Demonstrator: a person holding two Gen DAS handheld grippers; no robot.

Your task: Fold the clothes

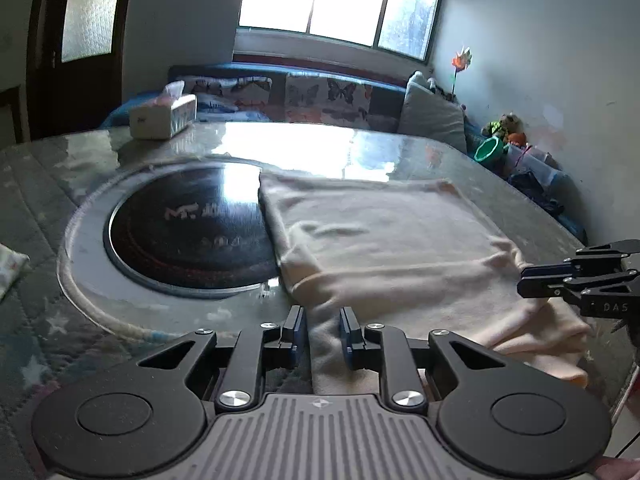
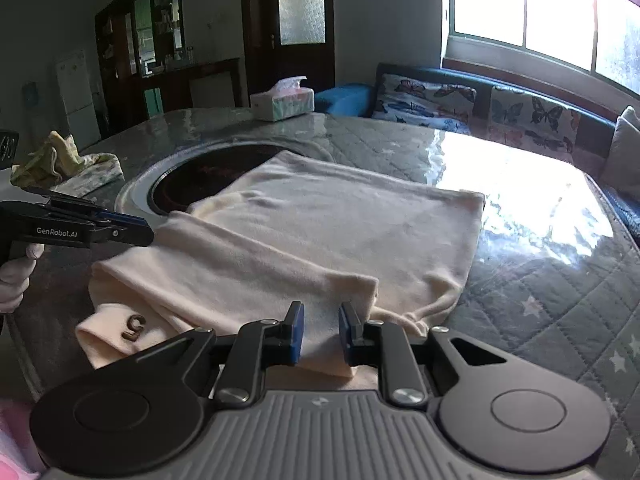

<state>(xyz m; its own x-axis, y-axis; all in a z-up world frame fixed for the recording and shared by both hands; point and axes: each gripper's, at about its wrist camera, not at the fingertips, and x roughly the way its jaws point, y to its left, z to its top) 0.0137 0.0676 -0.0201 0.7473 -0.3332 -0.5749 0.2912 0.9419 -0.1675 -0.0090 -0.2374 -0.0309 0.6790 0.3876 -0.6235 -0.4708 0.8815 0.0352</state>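
Note:
A cream knit garment (image 1: 380, 232) (image 2: 320, 224) lies flat on the table, part folded, with its far edge over the round hob. A cuff bearing a small dark emblem (image 2: 134, 326) sticks out at the near left. My left gripper (image 1: 322, 332) is at the garment's near left edge, its jaws narrowed on a ridge of the fabric. In the right wrist view the left gripper (image 2: 150, 236) shows side-on at that edge. My right gripper (image 2: 320, 332) pinches the folded near edge in the same way. From the left wrist camera the right gripper (image 1: 524, 280) appears at the far right.
A black round hob (image 1: 184, 232) is set into the glossy quilted table top (image 2: 540, 280). A tissue box (image 1: 162, 116) (image 2: 282, 98) stands at the far side. A patterned cloth bundle (image 2: 68, 164) lies left. A sofa with butterfly cushions (image 2: 432, 98) runs behind. A gloved hand (image 2: 12, 280) holds the left gripper.

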